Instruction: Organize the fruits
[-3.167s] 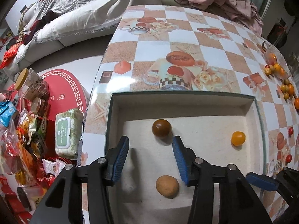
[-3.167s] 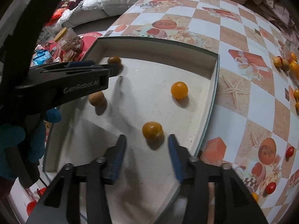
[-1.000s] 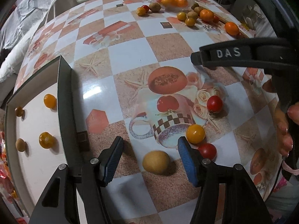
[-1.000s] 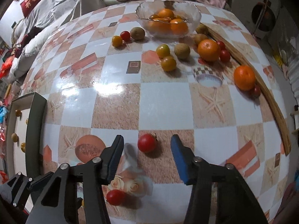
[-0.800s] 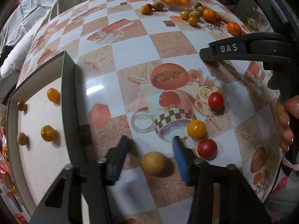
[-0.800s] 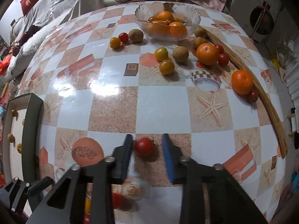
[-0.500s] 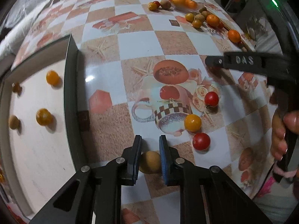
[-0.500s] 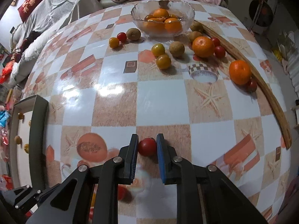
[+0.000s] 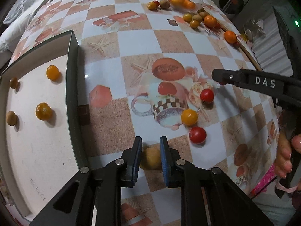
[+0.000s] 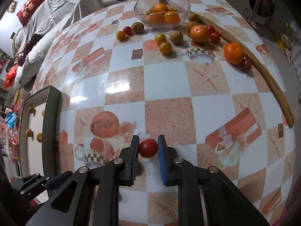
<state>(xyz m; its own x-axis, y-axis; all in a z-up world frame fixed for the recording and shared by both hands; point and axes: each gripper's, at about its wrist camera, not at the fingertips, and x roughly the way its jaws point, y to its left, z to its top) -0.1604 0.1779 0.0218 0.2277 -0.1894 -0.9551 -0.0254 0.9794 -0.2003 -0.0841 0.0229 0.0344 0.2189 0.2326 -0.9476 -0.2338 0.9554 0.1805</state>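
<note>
Fruit gets pinched mid-body for carrying, I judge: from the left wrist, the left gripper [image 9: 150, 146] is clamped on a tan fruit [image 9: 150, 158] beside the tray [image 9: 72, 86], "DAS" lettered opposite; from the right wrist, the right gripper [image 10: 148, 145] squeezes a red tomato [image 10: 148, 148] above the checkered tablecloth [image 10: 169, 113].

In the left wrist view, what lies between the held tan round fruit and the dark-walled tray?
Only bare checkered tablecloth separates the tan round fruit, clamped in the left gripper, from the dark-walled tray; no loose fruit lies there.
</note>
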